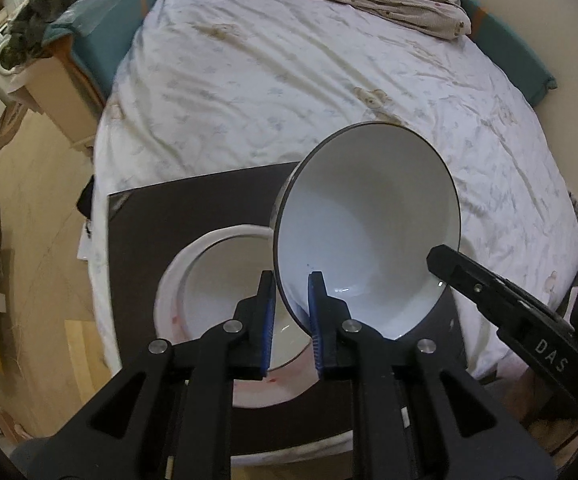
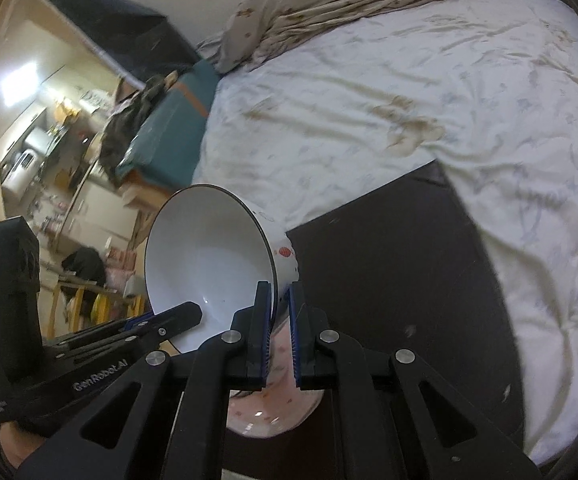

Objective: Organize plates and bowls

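Rumpled white bedding [image 1: 289,80] fills most of your view, with a dark board [image 1: 141,240] laid on it as the work surface. On that board you have a white plate [image 1: 169,292], pink-patterned, with what looks like another bowl [image 1: 217,280] already sitting on it. Above them a dark-rimmed white bowl [image 1: 369,232] hangs tilted, clear of the board. Your left gripper [image 1: 292,304] is clenched on its near rim; your right gripper [image 2: 280,320] pinches the opposite wall. Judging by this, stacking is underway: this bowl is not yet set down.
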Available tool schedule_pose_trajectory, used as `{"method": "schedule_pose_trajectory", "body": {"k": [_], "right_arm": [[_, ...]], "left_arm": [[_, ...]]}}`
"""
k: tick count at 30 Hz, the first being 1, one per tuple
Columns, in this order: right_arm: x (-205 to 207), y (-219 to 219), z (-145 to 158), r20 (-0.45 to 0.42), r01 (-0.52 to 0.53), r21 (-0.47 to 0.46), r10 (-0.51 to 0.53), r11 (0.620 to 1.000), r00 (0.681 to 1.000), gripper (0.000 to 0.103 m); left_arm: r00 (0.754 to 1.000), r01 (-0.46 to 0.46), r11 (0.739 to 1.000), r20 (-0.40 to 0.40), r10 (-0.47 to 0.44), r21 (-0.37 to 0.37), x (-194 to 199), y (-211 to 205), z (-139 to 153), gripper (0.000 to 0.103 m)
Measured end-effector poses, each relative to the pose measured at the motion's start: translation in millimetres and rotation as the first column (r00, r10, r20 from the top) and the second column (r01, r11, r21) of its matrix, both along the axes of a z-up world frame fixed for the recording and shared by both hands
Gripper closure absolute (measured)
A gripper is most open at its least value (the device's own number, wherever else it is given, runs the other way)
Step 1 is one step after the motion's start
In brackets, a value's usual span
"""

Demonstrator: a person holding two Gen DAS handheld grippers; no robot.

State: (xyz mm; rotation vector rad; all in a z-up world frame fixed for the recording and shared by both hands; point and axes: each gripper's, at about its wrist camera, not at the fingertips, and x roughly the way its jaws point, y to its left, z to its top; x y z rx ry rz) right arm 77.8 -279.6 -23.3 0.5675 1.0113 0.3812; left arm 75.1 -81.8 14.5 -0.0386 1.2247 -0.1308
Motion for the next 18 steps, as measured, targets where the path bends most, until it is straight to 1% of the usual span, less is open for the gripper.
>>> {"method": "schedule_pose_trajectory", "body": {"k": [5, 7, 11, 18], "right_arm": [[-13.9, 25.1, -5.6, 0.002, -0.063, 0.006, 0.063, 0.998, 0.998, 0.093], [-17.3, 35.8, -8.7, 0.001, -0.087, -0.002, 0.087, 0.996, 0.996, 0.093], [-21.1, 52.9, -18.6, -0.021, -0.119, -0.008, 0.119, 0.993, 0.993, 0.093], [-21.4, 72.3, -34.1, -0.046, -0.154, -0.032, 0.153, 0.987, 0.987, 0.092]], "left_arm": [[0.999, -0.032, 0.999, -0.03, 0.031, -0.027, -15.8, 28.0, -9.4, 0.09], [0.999, -0.032, 0.999, -0.038, 0.031, -0.023, -20.4, 35.8, -14.6, 0.09], [0.998, -0.034, 0.999, -0.048, 0.033, -0.025, -22.4, 46.7, -23.6, 0.09], [0.996, -0.031, 0.998, -0.09, 0.025, -0.06, -21.5, 60.3, -44.7, 0.09]]}}
